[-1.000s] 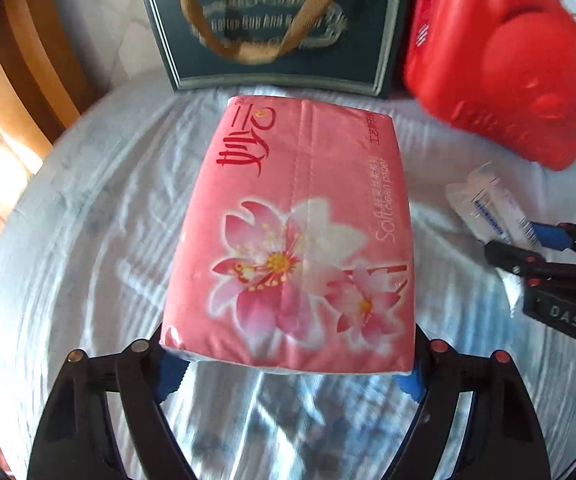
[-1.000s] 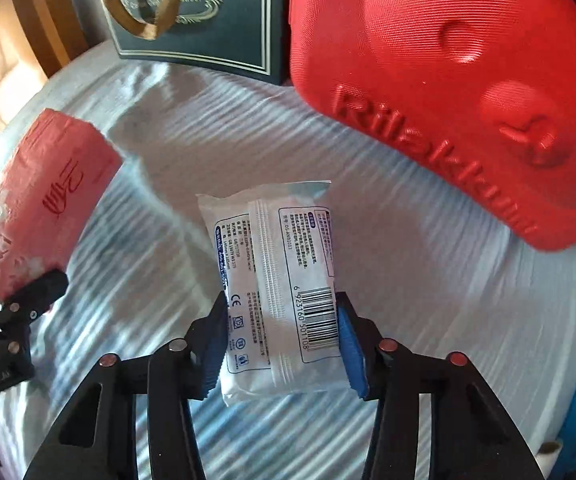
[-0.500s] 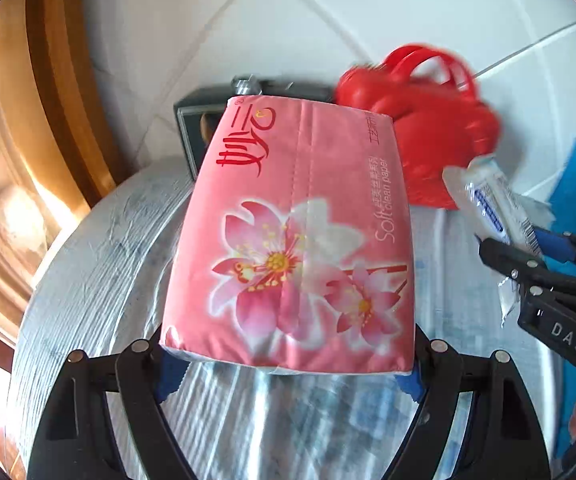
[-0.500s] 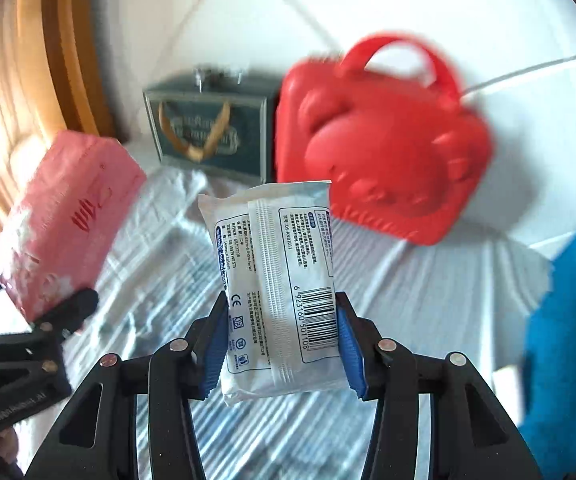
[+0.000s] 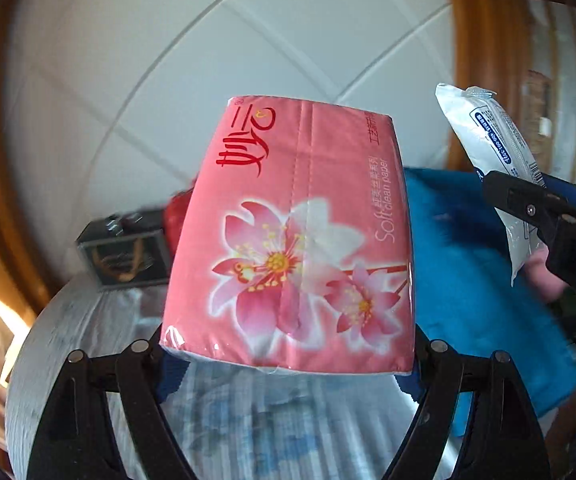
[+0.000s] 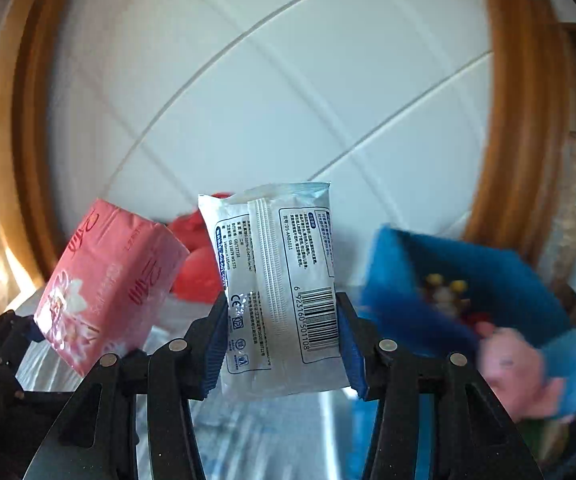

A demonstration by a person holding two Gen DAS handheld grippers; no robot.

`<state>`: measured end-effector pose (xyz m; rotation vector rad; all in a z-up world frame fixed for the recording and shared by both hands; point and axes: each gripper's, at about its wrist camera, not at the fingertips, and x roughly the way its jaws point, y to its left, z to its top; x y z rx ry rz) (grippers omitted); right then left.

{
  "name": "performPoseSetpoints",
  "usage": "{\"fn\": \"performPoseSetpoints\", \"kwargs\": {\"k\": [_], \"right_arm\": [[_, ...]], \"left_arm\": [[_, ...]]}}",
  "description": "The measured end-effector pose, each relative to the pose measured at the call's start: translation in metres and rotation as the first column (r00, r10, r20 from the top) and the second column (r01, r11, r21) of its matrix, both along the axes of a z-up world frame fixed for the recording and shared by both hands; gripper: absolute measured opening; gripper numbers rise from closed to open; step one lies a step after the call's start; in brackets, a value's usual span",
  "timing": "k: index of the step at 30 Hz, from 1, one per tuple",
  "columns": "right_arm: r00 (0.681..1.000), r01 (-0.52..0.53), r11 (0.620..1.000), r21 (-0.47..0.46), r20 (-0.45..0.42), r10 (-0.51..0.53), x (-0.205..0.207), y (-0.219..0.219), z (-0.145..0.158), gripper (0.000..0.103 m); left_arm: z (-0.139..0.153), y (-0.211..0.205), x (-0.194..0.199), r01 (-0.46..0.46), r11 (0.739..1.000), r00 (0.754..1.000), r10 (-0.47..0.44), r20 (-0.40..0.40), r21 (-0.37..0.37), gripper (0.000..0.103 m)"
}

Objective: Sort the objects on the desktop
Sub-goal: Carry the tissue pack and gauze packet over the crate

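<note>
My left gripper (image 5: 288, 364) is shut on a pink tissue pack (image 5: 300, 232) with a flower print, held up in the air above the white-covered table (image 5: 68, 344). My right gripper (image 6: 282, 344) is shut on a white sealed packet (image 6: 276, 276) with a barcode, also lifted. In the left wrist view the white sealed packet (image 5: 488, 148) and the right gripper (image 5: 544, 216) show at the right. From the right wrist the pink tissue pack (image 6: 108, 284) appears at the left. A blue fabric bin (image 6: 460, 280) sits to the right, blurred, with small items inside.
A dark green gift bag (image 5: 128, 252) and a red bag (image 6: 196, 264) stand at the table's back against a white tiled wall (image 6: 268, 100). Wooden frames (image 6: 512, 112) flank the wall. A pink soft thing (image 6: 516, 368) lies by the blue fabric bin (image 5: 468, 260).
Both grippers have risen and swung to the right with their loads. The red bag and the gift bag have dropped away in view, and the blue bin has come in at the right.
</note>
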<state>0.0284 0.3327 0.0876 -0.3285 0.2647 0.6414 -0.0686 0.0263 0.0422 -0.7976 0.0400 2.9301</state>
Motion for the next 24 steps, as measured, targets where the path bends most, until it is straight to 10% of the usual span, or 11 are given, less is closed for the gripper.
{"fn": "performPoseSetpoints", "kwargs": {"k": [15, 24], "right_arm": [[0.916, 0.401, 0.916, 0.011, 0.016, -0.401, 0.113, -0.266, 0.034, 0.049], [0.892, 0.43, 0.897, -0.1, -0.103, -0.439, 0.157, -0.312, -0.005, 0.05]], "left_arm": [[0.009, 0.281, 0.02, 0.228, 0.973, 0.972, -0.227, 0.058, -0.024, 0.083], [-0.02, 0.293, 0.009, 0.133, 0.988, 0.984, -0.123, 0.125, -0.076, 0.09]]}}
